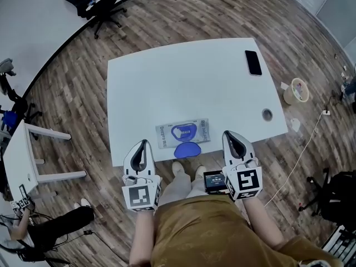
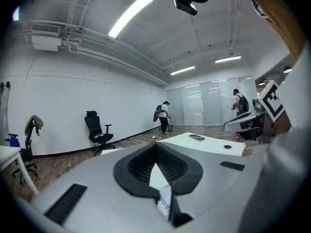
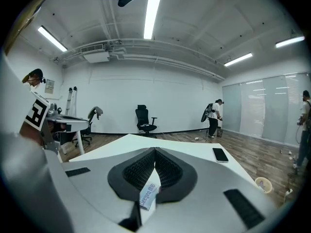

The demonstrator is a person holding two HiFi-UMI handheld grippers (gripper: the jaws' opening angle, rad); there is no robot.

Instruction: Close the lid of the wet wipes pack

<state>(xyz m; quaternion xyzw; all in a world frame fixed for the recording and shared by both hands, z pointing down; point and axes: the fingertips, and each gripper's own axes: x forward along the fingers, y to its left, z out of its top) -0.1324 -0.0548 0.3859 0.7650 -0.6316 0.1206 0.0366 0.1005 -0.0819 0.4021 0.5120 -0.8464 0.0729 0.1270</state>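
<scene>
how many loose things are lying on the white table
2. The wet wipes pack lies near the front edge, lid open; a black phone lies at the far right corner. The round hole is part of the table.

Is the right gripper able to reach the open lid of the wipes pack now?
Probably yes: the lid lies open at the near edge of the table, just left of the right gripper, with only bare table between them.

Bright, even light from ceiling strips [image 3: 152, 14] above the table [image 1: 167, 88]; shadows faint. Strong fisheye bending at all edges; gripper views black-cornered, foreground soft.
</scene>
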